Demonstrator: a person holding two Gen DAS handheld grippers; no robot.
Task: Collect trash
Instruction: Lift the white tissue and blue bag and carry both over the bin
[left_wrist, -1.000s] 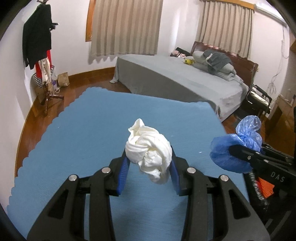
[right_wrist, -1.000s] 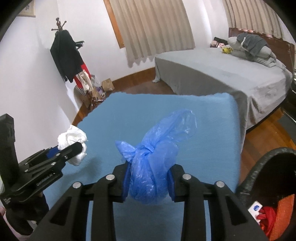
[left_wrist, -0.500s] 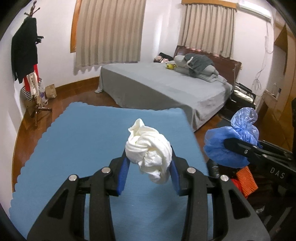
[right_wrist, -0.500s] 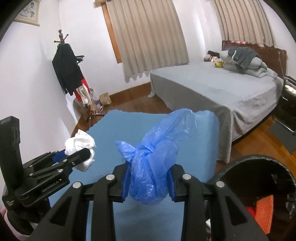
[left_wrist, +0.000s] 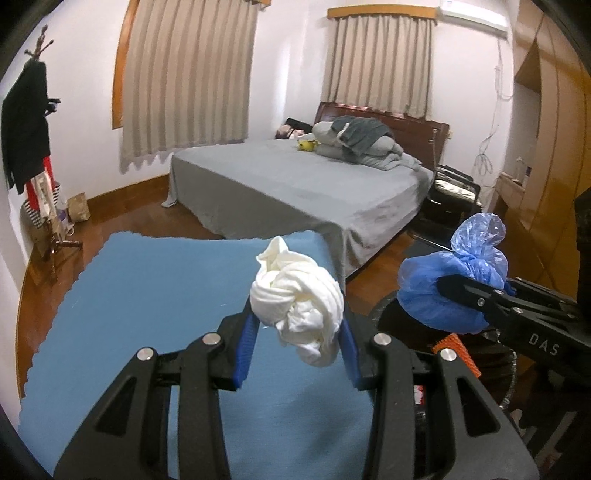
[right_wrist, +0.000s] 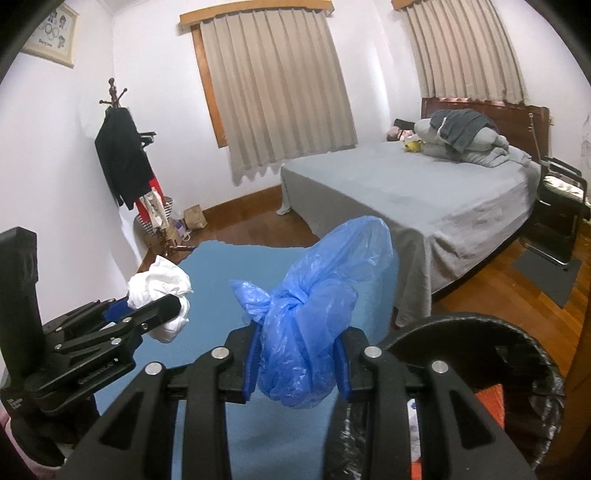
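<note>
Below my claws lies the tabletop (left_wrist: 155, 295), covered in a blue cloth with a scalloped edge. Beyond it at 12 o'clock I see a grey bed (left_wrist: 295, 184) on a wooden floor, curtained windows behind, and a coat rack (right_wrist: 125, 162) at 9 o'clock against the white wall. A black trash bin (right_wrist: 517, 339) sits at 4 o'clock in my right view, something orange inside. My left claw (left_wrist: 297, 332) is raised above the cloth, clamped on a white crumpled wad (left_wrist: 299, 306). My right claw (right_wrist: 297, 363) is level beside it, near the bin's rim, gripping a knotted blue plastic bag (right_wrist: 314, 317). The two claws are apart, each holding its piece clear of the surface
</note>
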